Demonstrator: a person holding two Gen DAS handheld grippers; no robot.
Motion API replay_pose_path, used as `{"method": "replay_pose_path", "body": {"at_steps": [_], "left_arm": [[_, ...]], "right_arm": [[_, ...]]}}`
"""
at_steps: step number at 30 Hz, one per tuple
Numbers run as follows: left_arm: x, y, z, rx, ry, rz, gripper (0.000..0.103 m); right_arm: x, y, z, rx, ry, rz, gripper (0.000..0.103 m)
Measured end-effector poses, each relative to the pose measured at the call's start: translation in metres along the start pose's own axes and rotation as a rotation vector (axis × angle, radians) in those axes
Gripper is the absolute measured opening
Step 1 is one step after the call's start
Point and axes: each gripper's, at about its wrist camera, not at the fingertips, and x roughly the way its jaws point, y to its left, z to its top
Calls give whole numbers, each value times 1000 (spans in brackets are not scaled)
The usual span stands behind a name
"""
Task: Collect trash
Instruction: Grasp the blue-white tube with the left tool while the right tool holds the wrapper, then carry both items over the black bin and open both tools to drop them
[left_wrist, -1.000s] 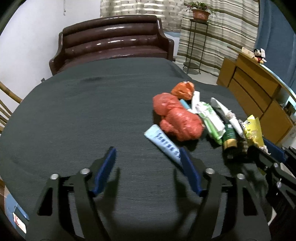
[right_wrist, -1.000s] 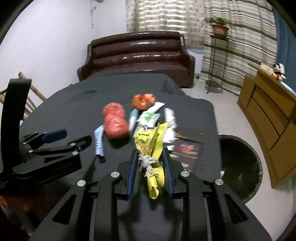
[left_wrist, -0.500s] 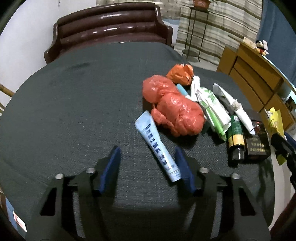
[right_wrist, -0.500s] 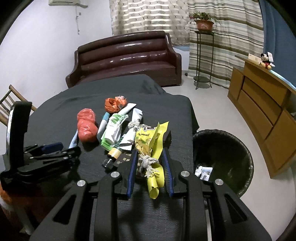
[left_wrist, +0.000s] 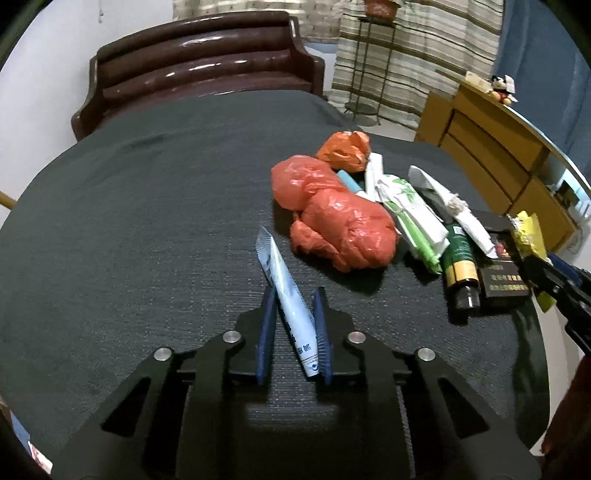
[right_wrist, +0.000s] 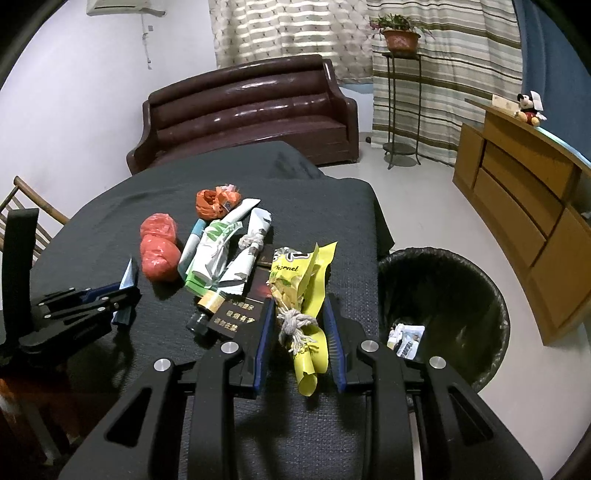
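Observation:
My left gripper (left_wrist: 293, 295) is shut on a light blue tube (left_wrist: 284, 291) that lies on the dark table (left_wrist: 147, 221). It also shows at the left of the right wrist view (right_wrist: 122, 295). My right gripper (right_wrist: 299, 306) is shut on a yellow wrapper (right_wrist: 306, 280) tied with white string, held above the table's right edge. A black trash bin (right_wrist: 443, 306) stands on the floor to its right, with some paper scraps inside. A pile of trash lies on the table: red plastic bags (left_wrist: 332, 221), an orange bag (left_wrist: 345, 149), white and green wrappers (left_wrist: 406, 206), a green bottle (left_wrist: 460, 266), a dark box (left_wrist: 502, 273).
A brown sofa (right_wrist: 251, 110) stands behind the table. A wooden cabinet (right_wrist: 524, 206) runs along the right wall. A plant stand (right_wrist: 400, 110) is by the striped curtain. A wooden chair (right_wrist: 22, 206) sits at the table's left.
My left gripper moved forward and shut on the blue tube. My right gripper rose and drew back to the right with the yellow wrapper, bringing the bin into view.

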Motion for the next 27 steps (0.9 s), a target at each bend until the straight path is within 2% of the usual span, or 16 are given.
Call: {"method": "replay_pose_path", "body": {"at_steps": [4,6,17,27], "left_arm": [[-4,-1,-2,6,-7,-13,14],[-9,-2,-2,9,-13,-26,8],[-32,-11,-9,24,-65,-61,8],[-50,-56,15,103,-158,-175,8]], "right_arm": [[-1,-1,-1,2,-3,-1,28],[-1,-2,0,4,-7,-3,28],[-7,-12,4,18,-32,-21,28],[-12,-37,14,49,-67,-89,28]]}}
